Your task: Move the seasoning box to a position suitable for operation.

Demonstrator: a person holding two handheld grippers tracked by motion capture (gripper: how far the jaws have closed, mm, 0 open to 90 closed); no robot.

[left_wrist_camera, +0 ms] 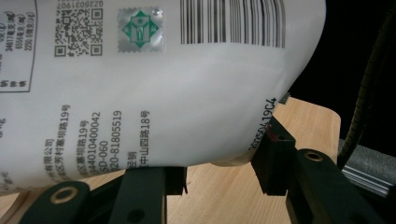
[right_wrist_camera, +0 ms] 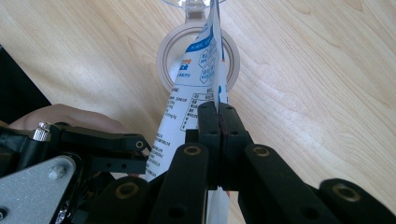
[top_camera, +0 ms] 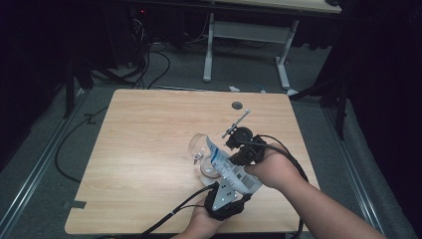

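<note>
1. One wooden table (top_camera: 149, 149) is seen, with much bare room at the left and far sides; the work is set close to the near right edge.
2. One white printed pouch (top_camera: 229, 167) is held above the table, its long axis slanted from near right up to far left, the top tipped toward one clear glass jar (top_camera: 201, 149).
3. The left gripper (top_camera: 226, 196) is set half open around the pouch's bulging lower end (left_wrist_camera: 140, 93), its jaws pressed on both sides.
4. The right gripper (right_wrist_camera: 218, 116) is fully closed on the pouch's thin edge (right_wrist_camera: 205, 56).
</note>
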